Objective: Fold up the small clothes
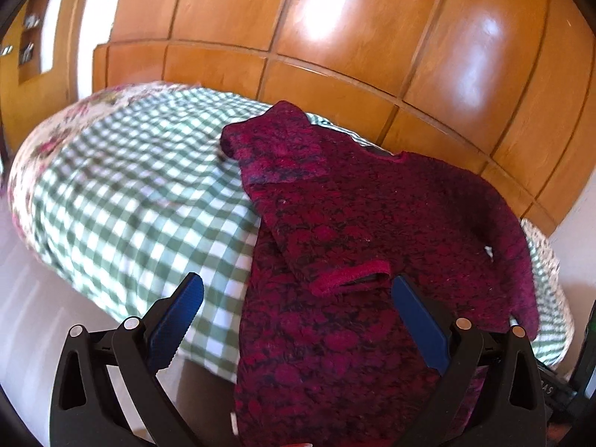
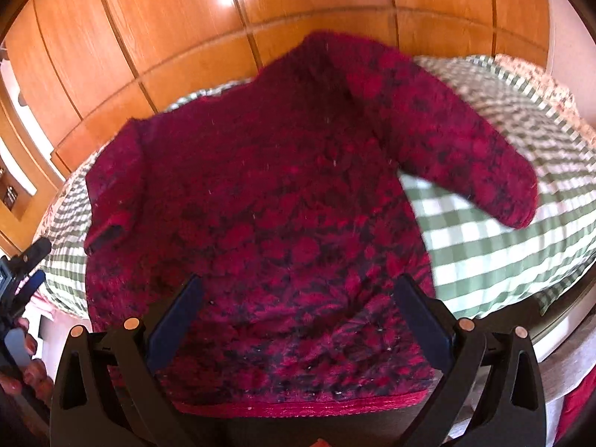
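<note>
A small dark red patterned sweater [image 2: 260,193] lies flat on a green and white checked bed cover [image 2: 484,253]. Its left sleeve is folded in over the body, with the red cuff [image 1: 350,277] near the middle in the left wrist view. Its right sleeve [image 2: 465,152] sticks out to the right over the cover. My left gripper [image 1: 298,320] is open and empty, just above the sweater [image 1: 354,223] near the folded cuff. My right gripper [image 2: 298,320] is open and empty over the sweater's bottom hem [image 2: 298,408]. The left gripper also shows at the left edge of the right wrist view [image 2: 26,272].
Glossy wooden wardrobe doors [image 1: 335,37] stand right behind the bed. A floral bedspread [image 1: 33,149] hangs at the bed's left end. A pale floor [image 1: 22,298] lies to the left below the bed. A wall niche with small items [image 1: 29,37] is far left.
</note>
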`<control>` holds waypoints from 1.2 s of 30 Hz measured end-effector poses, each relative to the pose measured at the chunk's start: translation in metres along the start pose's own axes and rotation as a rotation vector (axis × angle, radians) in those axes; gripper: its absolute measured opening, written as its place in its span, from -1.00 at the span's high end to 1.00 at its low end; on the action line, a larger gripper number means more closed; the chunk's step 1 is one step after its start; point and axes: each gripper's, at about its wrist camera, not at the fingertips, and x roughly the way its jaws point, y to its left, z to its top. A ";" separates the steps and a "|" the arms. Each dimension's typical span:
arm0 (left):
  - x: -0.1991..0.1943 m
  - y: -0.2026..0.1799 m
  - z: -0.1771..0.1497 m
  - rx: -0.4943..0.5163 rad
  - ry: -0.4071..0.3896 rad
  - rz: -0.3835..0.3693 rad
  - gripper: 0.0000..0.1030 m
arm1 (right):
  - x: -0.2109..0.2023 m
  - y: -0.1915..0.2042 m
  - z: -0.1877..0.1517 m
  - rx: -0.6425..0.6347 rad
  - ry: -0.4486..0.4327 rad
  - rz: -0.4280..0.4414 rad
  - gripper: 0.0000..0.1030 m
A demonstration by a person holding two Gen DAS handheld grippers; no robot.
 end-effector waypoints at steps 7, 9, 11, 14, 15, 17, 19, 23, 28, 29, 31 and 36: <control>0.027 -0.026 0.006 0.154 -0.003 -0.030 -0.94 | 0.009 -0.004 0.016 -0.041 -0.064 -0.014 -0.97; 0.035 -0.036 0.008 0.204 -0.012 -0.034 -0.94 | 0.011 -0.012 0.023 -0.015 -0.083 -0.016 -0.97; 0.048 -0.046 0.012 0.245 -0.002 -0.049 -0.94 | 0.016 -0.023 0.027 0.021 -0.078 -0.013 -0.97; 0.069 -0.056 0.016 0.274 0.032 -0.077 -0.94 | 0.024 -0.048 0.034 0.112 -0.059 -0.033 -0.97; 0.076 -0.059 0.018 0.279 0.043 -0.085 -0.94 | 0.026 -0.057 0.037 0.143 -0.054 -0.037 -0.97; 0.091 -0.063 0.023 0.290 0.062 -0.093 -0.94 | 0.028 -0.079 0.044 0.219 -0.053 -0.052 -0.97; 0.104 -0.064 0.030 0.290 0.070 -0.085 -0.94 | 0.027 -0.105 0.052 0.296 -0.057 -0.064 -0.97; 0.120 -0.057 0.049 0.258 0.066 -0.062 -0.94 | 0.027 -0.142 0.070 0.391 -0.115 -0.085 -0.97; 0.137 -0.042 0.074 0.204 0.052 0.004 -0.94 | 0.033 -0.187 0.092 0.494 -0.184 -0.124 -0.97; 0.140 -0.035 0.079 0.186 0.040 0.037 -0.94 | 0.035 -0.195 0.094 0.523 -0.189 -0.117 -0.97; 0.145 -0.025 0.083 0.165 0.024 0.087 -0.94 | 0.036 -0.208 0.098 0.589 -0.208 -0.090 -0.97; 0.164 0.006 0.074 0.090 0.065 0.085 -0.94 | 0.035 -0.219 0.104 0.654 -0.258 -0.063 -0.97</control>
